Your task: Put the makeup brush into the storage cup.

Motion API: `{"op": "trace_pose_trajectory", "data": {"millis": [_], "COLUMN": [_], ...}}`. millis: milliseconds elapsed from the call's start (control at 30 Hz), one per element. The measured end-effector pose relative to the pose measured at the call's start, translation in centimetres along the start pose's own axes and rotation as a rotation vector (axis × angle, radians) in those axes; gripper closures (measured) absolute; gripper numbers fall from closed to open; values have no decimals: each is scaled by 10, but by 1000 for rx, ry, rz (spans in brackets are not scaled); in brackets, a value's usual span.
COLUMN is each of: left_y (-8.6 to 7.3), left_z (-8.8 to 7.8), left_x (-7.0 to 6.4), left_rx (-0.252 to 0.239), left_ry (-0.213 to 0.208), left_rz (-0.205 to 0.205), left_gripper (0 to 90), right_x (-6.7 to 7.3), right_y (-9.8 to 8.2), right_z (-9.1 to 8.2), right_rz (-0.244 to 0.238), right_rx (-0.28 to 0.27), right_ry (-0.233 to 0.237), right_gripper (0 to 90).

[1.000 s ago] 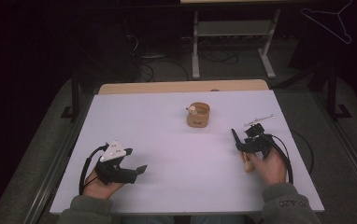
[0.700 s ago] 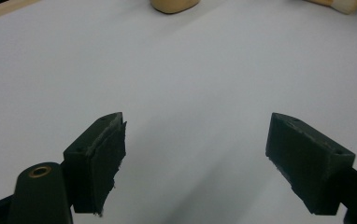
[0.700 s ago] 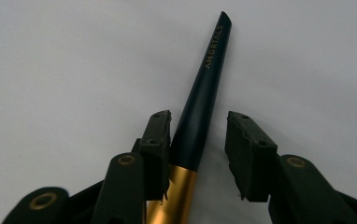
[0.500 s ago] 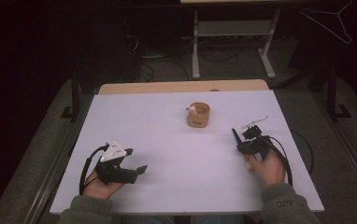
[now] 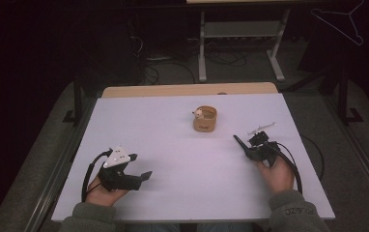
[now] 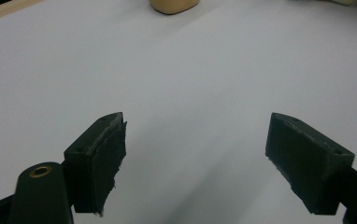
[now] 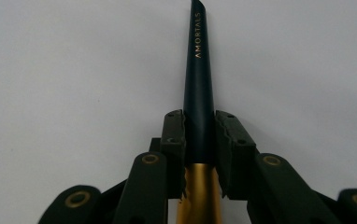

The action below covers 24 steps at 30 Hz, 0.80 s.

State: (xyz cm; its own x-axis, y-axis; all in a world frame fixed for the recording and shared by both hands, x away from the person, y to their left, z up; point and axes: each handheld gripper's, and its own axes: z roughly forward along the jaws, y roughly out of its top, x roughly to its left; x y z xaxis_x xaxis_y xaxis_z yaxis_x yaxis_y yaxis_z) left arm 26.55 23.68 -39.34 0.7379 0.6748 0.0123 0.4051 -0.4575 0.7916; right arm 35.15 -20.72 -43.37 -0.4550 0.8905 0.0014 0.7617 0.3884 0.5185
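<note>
Pinching a slim dark pen (image 7: 198,93) with a gold lower barrel, the right tool (image 7: 200,135) has just been closing and its jaws now press both sides of the dark cap section; the pen lies low along the white table (image 5: 173,145), tip pointing away from the hand. Risks, as I judge them: the barrel is round and tapered, so it could roll or slide out forward on lifting; the grip sits near the cap-barrel seam, so a pull might separate the cap instead of carrying the whole pen.

Right hand (image 5: 278,174) rests near the table's right edge, tool angled up-left toward the centre. Left tool (image 5: 124,171) spread wide and empty, held low over the near-left table, left hand (image 5: 103,191) under it. Small tan holder (image 5: 205,118) stands well apart, mid-table, far side.
</note>
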Motion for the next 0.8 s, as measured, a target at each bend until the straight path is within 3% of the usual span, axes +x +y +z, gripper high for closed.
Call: {"op": "trace_pose_trajectory", "data": {"millis": [200,367,800], "left_y": [0,0,0], "left_z": [0,0,0], "left_x": [1,0,0], "left_rx": [-3,-3,4], "left_ry": [0,-5,-13], "left_rz": [-6,-1,10], "left_gripper": [203,210,211], "right_x": [-7,-16,-11], "right_y": [-1,-3,1], "right_z": [-2,-13,-32], "right_rz": [26,55,26], "right_rx": [-16,-67,-115], "right_ry": [54,94,159], "right_gripper": [737,738,739]}}
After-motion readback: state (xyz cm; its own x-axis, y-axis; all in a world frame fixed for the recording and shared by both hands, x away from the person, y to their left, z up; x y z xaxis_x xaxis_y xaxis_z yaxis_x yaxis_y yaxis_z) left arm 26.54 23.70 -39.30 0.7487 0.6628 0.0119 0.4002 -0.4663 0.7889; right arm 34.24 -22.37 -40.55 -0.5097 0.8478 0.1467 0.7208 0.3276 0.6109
